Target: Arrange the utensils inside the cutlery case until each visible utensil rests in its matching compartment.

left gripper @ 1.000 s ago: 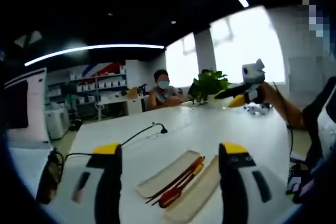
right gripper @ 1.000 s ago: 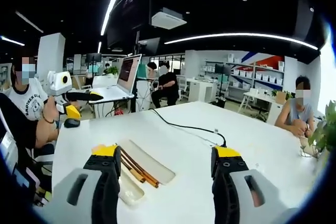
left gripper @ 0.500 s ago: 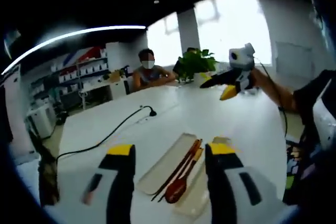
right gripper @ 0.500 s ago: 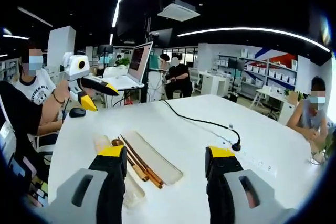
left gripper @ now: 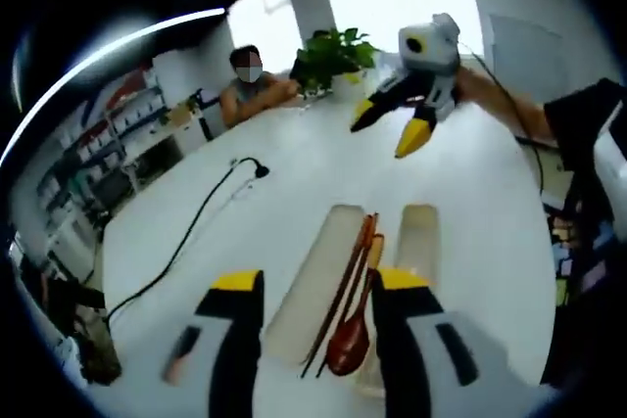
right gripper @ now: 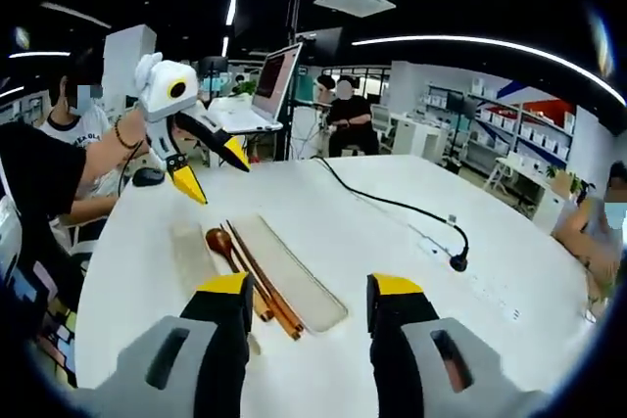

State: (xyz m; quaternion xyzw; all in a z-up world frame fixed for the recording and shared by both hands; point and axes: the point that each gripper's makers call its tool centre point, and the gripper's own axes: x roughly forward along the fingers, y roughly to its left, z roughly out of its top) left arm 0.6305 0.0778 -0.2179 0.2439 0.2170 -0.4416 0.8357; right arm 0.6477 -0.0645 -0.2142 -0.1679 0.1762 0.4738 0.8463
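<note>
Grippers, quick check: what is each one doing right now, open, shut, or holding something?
Left gripper: open, holding nothing, above the cutlery case.
Right gripper: open, holding nothing, above the table.

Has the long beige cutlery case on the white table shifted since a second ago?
No. The beige cutlery case keeps its place beside the black cable; the cameras moved instead.

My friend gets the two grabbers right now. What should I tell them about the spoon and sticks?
Left gripper: open, empty, low over the case.
Right gripper: open, empty, near the case's end.
Cutlery case lies open on the white table, its second half alongside.
Spoon and chopsticks lie together along the strip between the halves.
Done: nothing gripped yet.
Left: seat each utensil in its own compartment.
</note>
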